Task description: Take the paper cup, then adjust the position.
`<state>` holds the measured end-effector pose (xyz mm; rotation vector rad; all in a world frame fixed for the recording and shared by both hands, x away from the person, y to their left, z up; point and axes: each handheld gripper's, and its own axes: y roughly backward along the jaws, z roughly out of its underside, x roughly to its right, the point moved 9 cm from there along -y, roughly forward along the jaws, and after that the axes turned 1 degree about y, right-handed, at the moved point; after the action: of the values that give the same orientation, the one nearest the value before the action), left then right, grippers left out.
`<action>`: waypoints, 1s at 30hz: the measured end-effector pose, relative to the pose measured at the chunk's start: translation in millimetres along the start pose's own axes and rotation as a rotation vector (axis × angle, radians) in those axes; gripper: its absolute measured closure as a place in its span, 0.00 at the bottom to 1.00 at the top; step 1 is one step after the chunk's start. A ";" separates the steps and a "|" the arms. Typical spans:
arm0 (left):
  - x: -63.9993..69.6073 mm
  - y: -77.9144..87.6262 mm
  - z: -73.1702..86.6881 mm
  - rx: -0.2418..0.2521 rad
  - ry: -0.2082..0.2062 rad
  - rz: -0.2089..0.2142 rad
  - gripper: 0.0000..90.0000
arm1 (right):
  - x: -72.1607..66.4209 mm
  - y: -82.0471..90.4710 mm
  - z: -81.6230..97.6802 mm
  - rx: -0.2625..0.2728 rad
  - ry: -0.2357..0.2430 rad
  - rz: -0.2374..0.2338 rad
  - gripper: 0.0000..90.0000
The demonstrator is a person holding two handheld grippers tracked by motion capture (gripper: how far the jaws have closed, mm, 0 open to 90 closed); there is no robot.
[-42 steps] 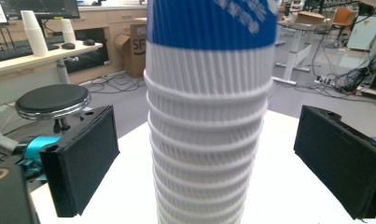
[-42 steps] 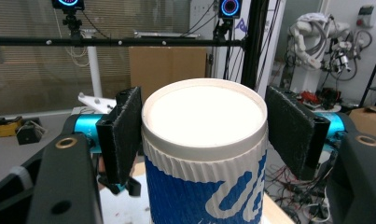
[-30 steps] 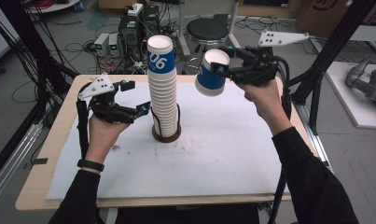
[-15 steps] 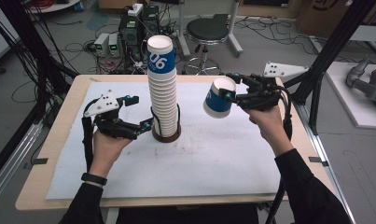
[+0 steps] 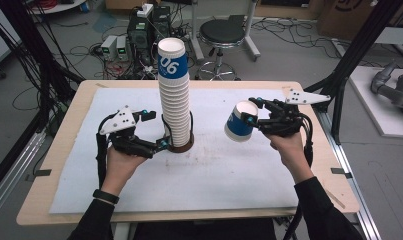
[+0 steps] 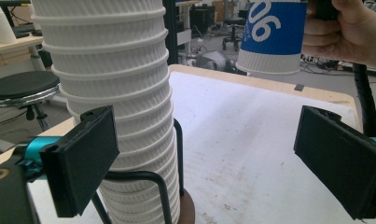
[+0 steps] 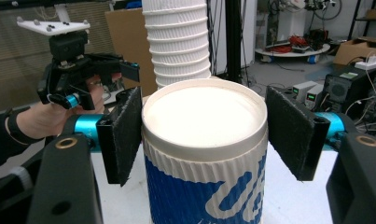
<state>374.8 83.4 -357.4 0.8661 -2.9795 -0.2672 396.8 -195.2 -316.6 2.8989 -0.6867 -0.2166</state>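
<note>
My right tool (image 5: 248, 118) was clamped on a single paper cup (image 5: 239, 121), one pad on each side of its ribbed wall just under the rim. I held that cup tilted in the air over the right half of the desk (image 5: 69, 150), well apart from the stack. The cup was white inside and along its base band, with a blue wrap bearing white lettering; in my right gripper view the rolled rim (image 7: 204, 123) faced the camera and the lower body ran off the bottom edge, so the print there was cut off.

My left tool (image 5: 161, 145) stood with its jaws wide apart, low beside the tall stack of cups (image 5: 174, 95), one pad (image 6: 83, 163) just in front of the stack's lower rings and the other (image 6: 339, 163) well off to the side with nothing between them but bare mat. I could not tell whether the near pad touched the stack.

The stack rose upright from a dark round holder (image 5: 181, 147) with a black wire loop (image 6: 148, 179) around its foot, near the middle of the white mat (image 5: 214, 170). Its topmost cup carried the same blue band marked 06. In my left gripper view the top of the stack was cropped away.
</note>
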 end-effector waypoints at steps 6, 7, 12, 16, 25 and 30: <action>5.3 -4.1 1.7 0.003 -0.001 0.014 0.07 | 0.8 5.5 11.6 -0.003 -0.024 0.011 0.35; 5.3 -4.1 1.7 0.003 -0.001 0.014 0.07 | 0.8 5.5 11.6 -0.003 -0.024 0.011 0.35; 3.5 -4.7 -1.3 0.013 -0.001 0.009 0.07 | 1.5 6.0 19.3 -0.018 -0.035 0.015 0.35; 5.4 -6.9 -1.4 0.006 -0.002 0.013 0.07 | 2.5 7.1 22.6 -0.025 -0.036 0.018 0.35; 16.0 -16.4 -5.6 0.008 -0.015 0.051 0.07 | 0.4 10.0 23.7 -0.030 -0.037 0.006 0.35; 27.8 -26.3 -3.4 -0.015 -0.006 0.103 0.07 | -1.4 9.0 25.4 -0.044 -0.043 -0.012 0.35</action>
<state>365.4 46.1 -359.2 0.7086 -3.0118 -0.2889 387.2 -205.4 -339.6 2.8647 -0.6622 -0.2926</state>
